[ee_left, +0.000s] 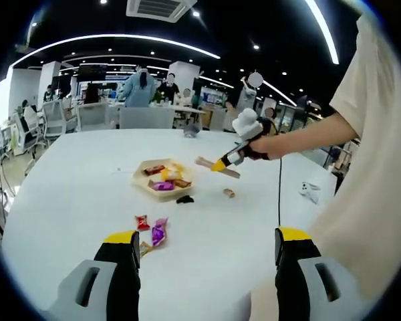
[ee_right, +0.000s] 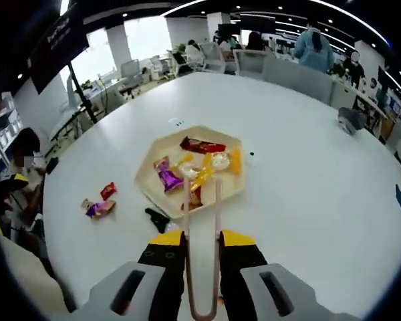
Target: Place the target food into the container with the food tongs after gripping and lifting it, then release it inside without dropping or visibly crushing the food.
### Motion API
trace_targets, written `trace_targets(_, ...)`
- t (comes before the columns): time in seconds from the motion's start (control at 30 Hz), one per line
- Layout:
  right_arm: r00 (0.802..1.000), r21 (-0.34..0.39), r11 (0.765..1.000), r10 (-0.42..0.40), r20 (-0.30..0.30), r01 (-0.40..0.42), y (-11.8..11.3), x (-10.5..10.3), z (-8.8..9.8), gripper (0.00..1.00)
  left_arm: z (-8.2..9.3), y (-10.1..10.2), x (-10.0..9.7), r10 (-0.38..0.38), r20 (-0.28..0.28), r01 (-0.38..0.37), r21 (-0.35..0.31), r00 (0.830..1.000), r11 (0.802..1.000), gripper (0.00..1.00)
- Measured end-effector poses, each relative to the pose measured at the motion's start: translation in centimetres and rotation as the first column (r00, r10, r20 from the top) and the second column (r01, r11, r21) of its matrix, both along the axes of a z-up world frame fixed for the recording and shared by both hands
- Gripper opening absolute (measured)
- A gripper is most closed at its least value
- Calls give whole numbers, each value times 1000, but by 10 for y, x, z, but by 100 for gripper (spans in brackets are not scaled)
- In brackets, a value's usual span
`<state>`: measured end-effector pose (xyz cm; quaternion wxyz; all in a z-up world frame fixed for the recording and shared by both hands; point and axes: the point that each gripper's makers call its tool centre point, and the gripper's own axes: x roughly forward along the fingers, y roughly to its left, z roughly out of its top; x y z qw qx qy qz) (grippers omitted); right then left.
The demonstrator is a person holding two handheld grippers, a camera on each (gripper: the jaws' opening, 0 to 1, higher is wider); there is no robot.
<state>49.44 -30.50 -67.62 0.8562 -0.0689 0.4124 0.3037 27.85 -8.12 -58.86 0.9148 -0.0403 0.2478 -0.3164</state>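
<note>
On the white table (ee_right: 307, 160), going from left to right, you have a red candy (ee_right: 108, 190) and a purple candy (ee_right: 97, 208) lying loose, then a small dark thing (ee_right: 158, 219), then the tan tray (ee_right: 150, 175) with more wrapped sweets in it. Your left claw (ee_left: 206, 249) hangs over the near side of the table with its jaws wide apart and nothing in them. Your right claw (ee_right: 202, 242) is squeezed on the wooden tongs (ee_right: 202, 254), and the two thin arms of the tongs reach out over the near edge of the tray — I cannot tell if a sweet is pinched at the tips. The loose candies sit well apart from the tray, off to the left. It looks like you are at the tray, between picks. Next you likely need to swing the tongs to a loose candy, pinch it softly, and lift — not too hard.
</note>
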Motion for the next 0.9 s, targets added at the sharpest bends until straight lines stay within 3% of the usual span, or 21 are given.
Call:
trace_targets(0.23,1000,-21,1000,-14,-17,14,-13,-19,-5,19,1,-4,-1,-14,4,14,1,1000,1000,82)
trace_targets(0.4,999,-80,997,-7,-36,4,-25,-31,-15,19,2,-6,-1,-22,7,22,0,1000,1000,82)
trace_targets(0.5,997,-174,985,2,-80,-15,-38,-44,-29,19,3,-6,-2,-25,9,25,1,1000,1000,82)
trace_targets(0.9,981,-242,969,-86,-171,43,-71,-81,-56,19,1,-8,-4,-32,5,32,0,999,999,82)
